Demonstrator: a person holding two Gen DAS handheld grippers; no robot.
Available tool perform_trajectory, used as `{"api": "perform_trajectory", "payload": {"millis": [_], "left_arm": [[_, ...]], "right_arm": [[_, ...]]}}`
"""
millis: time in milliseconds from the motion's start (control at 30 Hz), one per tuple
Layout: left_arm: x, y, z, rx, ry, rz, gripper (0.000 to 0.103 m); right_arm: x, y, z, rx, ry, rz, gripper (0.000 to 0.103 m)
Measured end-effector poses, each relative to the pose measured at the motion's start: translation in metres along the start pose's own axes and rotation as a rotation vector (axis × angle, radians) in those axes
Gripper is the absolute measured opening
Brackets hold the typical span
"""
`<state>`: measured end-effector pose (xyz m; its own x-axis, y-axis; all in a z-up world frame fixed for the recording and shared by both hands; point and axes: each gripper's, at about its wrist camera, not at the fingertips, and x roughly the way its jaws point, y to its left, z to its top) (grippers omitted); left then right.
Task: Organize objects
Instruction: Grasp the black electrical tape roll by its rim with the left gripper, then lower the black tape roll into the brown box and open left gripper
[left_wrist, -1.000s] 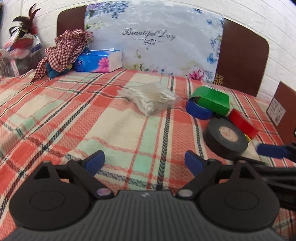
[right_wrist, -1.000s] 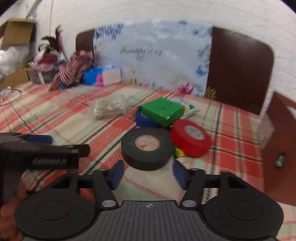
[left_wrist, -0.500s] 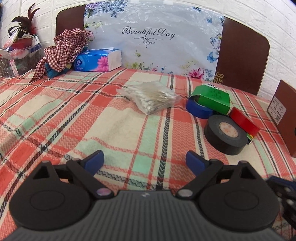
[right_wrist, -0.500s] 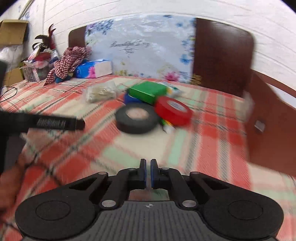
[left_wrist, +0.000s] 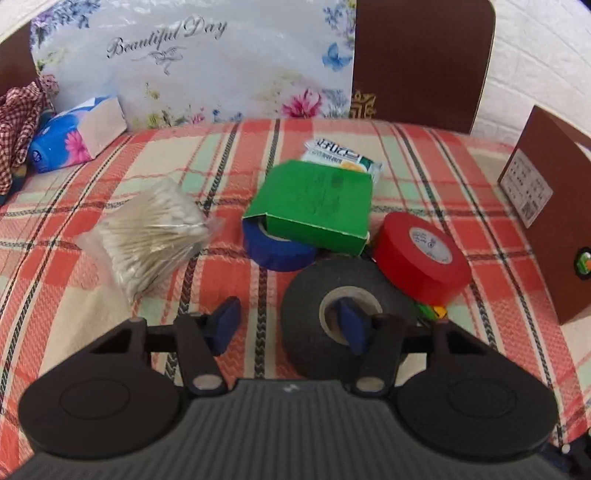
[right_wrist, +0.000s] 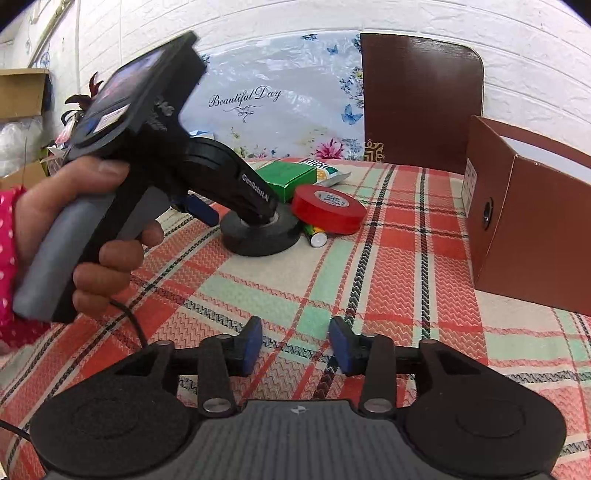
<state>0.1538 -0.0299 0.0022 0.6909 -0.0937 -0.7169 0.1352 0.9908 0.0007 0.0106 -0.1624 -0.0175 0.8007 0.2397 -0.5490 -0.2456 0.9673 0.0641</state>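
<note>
Here the left gripper (left_wrist: 288, 326) stood open astride the black tape's (left_wrist: 314, 314) near wall, 1 finger in its core. The right gripper (right_wrist: 295, 349) hung open, empty, well short of the tape. Closing could nudge the red roll (left_wrist: 421, 254) touching the tape, or slip off.

Behind your work area: the backdrop and the clutter along the wall.

You see a plaid tablecloth (left_wrist: 110, 314) under everything, a floral "Beautiful Day" panel (left_wrist: 192, 62) leaning on a dark brown headboard (left_wrist: 421, 59), and a white brick wall (right_wrist: 535, 55) behind them. A checked red cloth (left_wrist: 18, 122) lies bunched at far left, and a cardboard box (right_wrist: 20, 92) sits against the wall.
</note>
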Motion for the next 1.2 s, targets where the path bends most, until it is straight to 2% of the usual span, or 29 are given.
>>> {"api": "perform_trajectory", "payload": {"millis": [33,67,100,167,233,267,300,367,400,467,533,600,633,700,767,833,933,1067,1200], "left_arm": [[-0.004,0.0,-0.005,0.007,-0.014,-0.008,0.048],[-0.009,0.001,-0.009,0.002,-0.011,-0.029,0.036],[-0.015,0.004,-0.013,-0.012,0.002,-0.049,0.033],[-0.03,0.01,-0.024,-0.056,0.038,-0.118,0.033],[-0.045,0.016,-0.038,-0.105,0.085,-0.212,0.033],[-0.053,0.015,-0.045,-0.116,0.102,-0.25,0.033],[-0.06,0.012,-0.052,-0.121,0.112,-0.279,0.033],[-0.069,0.004,-0.063,-0.112,0.133,-0.327,0.036],[-0.072,0.0,-0.066,-0.101,0.138,-0.332,0.039],[-0.077,-0.005,-0.07,-0.076,0.119,-0.316,0.045],[-0.074,-0.005,-0.07,-0.068,0.123,-0.303,0.048],[-0.072,-0.005,-0.069,-0.069,0.13,-0.299,0.045],[-0.073,-0.008,-0.069,-0.053,0.125,-0.297,0.038],[-0.075,-0.019,-0.069,-0.008,0.108,-0.269,0.038],[-0.081,-0.03,-0.065,0.045,0.099,-0.249,0.037],[-0.09,-0.036,-0.055,0.06,0.075,-0.272,0.037],[-0.113,-0.055,-0.031,0.094,-0.007,-0.33,0.037],[-0.138,-0.105,0.009,0.194,-0.148,-0.364,0.037],[-0.137,-0.159,0.045,0.273,-0.229,-0.39,0.038]], "right_arm": [[0.0,-0.001,0.0,0.004,0.0,0.01,0.045],[0.0,-0.001,0.0,0.006,0.001,0.015,0.046],[0.0,-0.001,0.001,0.004,0.001,0.016,0.046],[0.0,0.002,0.0,-0.01,-0.003,0.007,0.049],[-0.002,0.009,0.0,-0.051,-0.005,-0.006,0.062],[-0.002,0.014,0.001,-0.08,-0.007,-0.005,0.074],[-0.003,0.018,0.001,-0.11,-0.006,0.013,0.078],[-0.007,0.029,0.0,-0.16,-0.021,0.054,0.08],[-0.008,0.035,-0.001,-0.19,-0.031,0.051,0.087],[-0.009,0.043,-0.003,-0.237,-0.04,0.033,0.087],[-0.006,0.04,-0.001,-0.214,-0.021,0.032,0.083],[0.0,0.031,0.001,-0.155,0.025,0.029,0.08],[0.003,0.024,0.003,-0.116,0.041,0.043,0.08],[0.002,0.017,0.005,-0.078,0.04,0.082,0.075],[-0.001,0.02,0.004,-0.081,0.019,0.05,0.075],[-0.014,0.014,0.004,-0.056,-0.03,0.024,0.075],[-0.041,0.005,0.009,-0.071,-0.173,-0.062,0.075],[-0.068,-0.016,0.026,-0.112,-0.36,-0.225,0.075],[-0.075,-0.057,0.046,-0.098,-0.452,-0.332,0.075]]}}
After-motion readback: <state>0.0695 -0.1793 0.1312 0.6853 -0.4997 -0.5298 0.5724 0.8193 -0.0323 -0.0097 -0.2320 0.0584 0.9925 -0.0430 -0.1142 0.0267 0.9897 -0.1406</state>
